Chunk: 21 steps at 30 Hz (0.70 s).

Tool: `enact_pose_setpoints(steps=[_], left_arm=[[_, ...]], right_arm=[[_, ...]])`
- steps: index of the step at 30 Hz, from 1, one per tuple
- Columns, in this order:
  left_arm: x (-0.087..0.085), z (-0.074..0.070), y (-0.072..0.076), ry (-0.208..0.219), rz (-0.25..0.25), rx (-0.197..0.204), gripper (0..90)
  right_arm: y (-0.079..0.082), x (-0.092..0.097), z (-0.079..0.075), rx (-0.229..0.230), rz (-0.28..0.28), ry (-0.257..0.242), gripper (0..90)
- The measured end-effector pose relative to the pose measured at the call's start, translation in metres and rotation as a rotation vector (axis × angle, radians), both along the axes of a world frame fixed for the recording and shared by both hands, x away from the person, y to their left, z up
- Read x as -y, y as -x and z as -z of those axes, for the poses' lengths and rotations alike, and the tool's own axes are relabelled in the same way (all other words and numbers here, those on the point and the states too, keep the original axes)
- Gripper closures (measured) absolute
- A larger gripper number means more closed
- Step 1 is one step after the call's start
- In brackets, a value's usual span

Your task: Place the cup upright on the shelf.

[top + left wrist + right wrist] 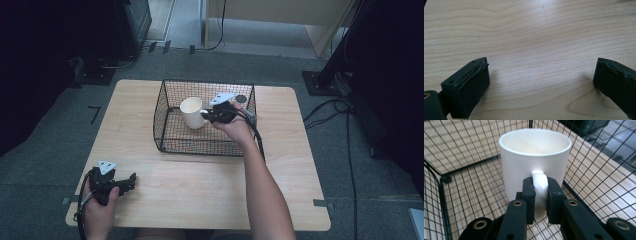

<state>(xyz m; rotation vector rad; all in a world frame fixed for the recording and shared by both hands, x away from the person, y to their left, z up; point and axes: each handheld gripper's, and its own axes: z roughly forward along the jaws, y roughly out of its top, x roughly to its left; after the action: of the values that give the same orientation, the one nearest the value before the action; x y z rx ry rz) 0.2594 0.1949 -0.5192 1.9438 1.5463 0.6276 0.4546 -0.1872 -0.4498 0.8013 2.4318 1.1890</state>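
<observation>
Right gripper view: mug [534,157] handle [539,181] mostly hidden between the jaws; mug base covered by the right gripper [540,202] body. Basket [441,180] cut off on all 4 edges.

Left gripper view: right-hand jaw cut by the frame edge.

High view: small dark round item [241,99] behind the basket's far wall, too small to identify.

White mug [534,160], plain and glossy, cylindrical, with a single loop handle [539,181]. It stands upright, mouth up, inside a black wire basket [165,145] on the table, toward the basket's left half in the high view. The interior appears empty, though its bottom is not visible. The handle faces the right gripper [541,195], whose two black jaws are clamped on it from either side.
</observation>
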Motion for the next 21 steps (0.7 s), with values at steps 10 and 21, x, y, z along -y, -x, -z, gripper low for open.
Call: enact_pose_setpoints(steps=[10, 21], left_arm=[[0.0000, 0.0000, 0.0000, 0.000, 0.000, 0.000, 0.8], [0.0000, 0.0000, 0.0000, 0.000, -0.001, 0.000, 0.8]], right_arm=[[-0.0014, 0.0045, 0.0066, -0.046, 0.048, 0.112, 78.6], [0.0004, 0.0067, 0.0012, -0.048, 0.035, 0.011, 66.9]])
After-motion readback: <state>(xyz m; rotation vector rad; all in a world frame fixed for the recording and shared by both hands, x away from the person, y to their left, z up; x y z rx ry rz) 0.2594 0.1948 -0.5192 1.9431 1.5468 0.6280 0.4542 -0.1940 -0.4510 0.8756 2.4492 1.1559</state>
